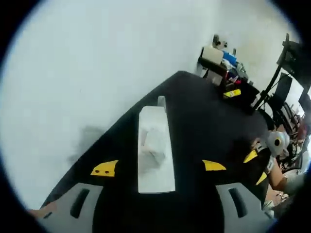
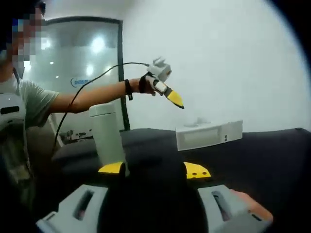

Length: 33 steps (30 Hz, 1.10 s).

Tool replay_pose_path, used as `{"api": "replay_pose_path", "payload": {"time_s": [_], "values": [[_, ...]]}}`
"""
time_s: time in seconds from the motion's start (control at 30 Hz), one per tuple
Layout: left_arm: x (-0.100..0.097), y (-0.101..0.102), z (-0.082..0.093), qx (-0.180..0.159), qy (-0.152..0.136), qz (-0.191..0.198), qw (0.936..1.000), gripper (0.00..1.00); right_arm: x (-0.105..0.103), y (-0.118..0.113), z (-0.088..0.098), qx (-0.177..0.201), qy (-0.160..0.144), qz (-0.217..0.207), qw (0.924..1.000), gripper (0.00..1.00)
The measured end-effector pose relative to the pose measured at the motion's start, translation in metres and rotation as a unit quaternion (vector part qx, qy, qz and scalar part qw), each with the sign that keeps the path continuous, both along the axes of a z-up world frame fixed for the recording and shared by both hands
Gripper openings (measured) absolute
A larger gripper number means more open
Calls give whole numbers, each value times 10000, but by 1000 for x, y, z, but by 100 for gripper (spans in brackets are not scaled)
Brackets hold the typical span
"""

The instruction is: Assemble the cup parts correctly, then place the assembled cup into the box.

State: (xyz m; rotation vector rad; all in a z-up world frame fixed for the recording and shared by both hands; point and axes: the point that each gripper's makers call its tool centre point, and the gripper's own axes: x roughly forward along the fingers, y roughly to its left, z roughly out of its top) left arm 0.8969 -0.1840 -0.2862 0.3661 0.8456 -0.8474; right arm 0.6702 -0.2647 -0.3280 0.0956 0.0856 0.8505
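A tall white cup with its lid on stands upright on the black table, just beyond the left fingertip of my right gripper. That gripper's jaws stand apart and open; I cannot tell if the fingertip touches the cup. The white box lies further back on the table. My left gripper hangs in the air above the box on a person's outstretched arm. In the left gripper view, the left gripper is open and looks down on the box. The right gripper enters from the right.
The table's far corner meets a pale floor. Cluttered desks and black stands sit beyond that corner. A person stands at the left by a glass door. A cable trails from the left gripper.
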Motion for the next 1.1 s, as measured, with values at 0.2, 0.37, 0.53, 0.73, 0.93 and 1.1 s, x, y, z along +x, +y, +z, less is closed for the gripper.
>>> {"api": "replay_pose_path", "payload": {"time_s": [0.2, 0.37, 0.53, 0.73, 0.93, 1.1], "values": [[10, -11, -24, 596, 14, -51, 9982, 45, -3, -1, 6, 6, -106, 12, 9999, 43], [5, -16, -42, 986, 171, -223, 9947, 48, -4, -2, 9, 34, -145, 16, 9999, 42], [8, -19, -51, 1215, 186, -167, 9923, 47, -4, -1, 8, 0, -145, 23, 9999, 42], [10, -17, -71, 1738, 381, -227, 9838, 47, -5, 0, 7, -14, -131, 33, 9999, 41], [16, -17, -94, 1886, 573, -365, 9797, 58, -5, 3, 5, -51, -117, 56, 9999, 40], [12, -15, -115, 2089, 854, -422, 9733, 64, -6, 8, 0, -162, -92, 94, 9998, 40]]}}
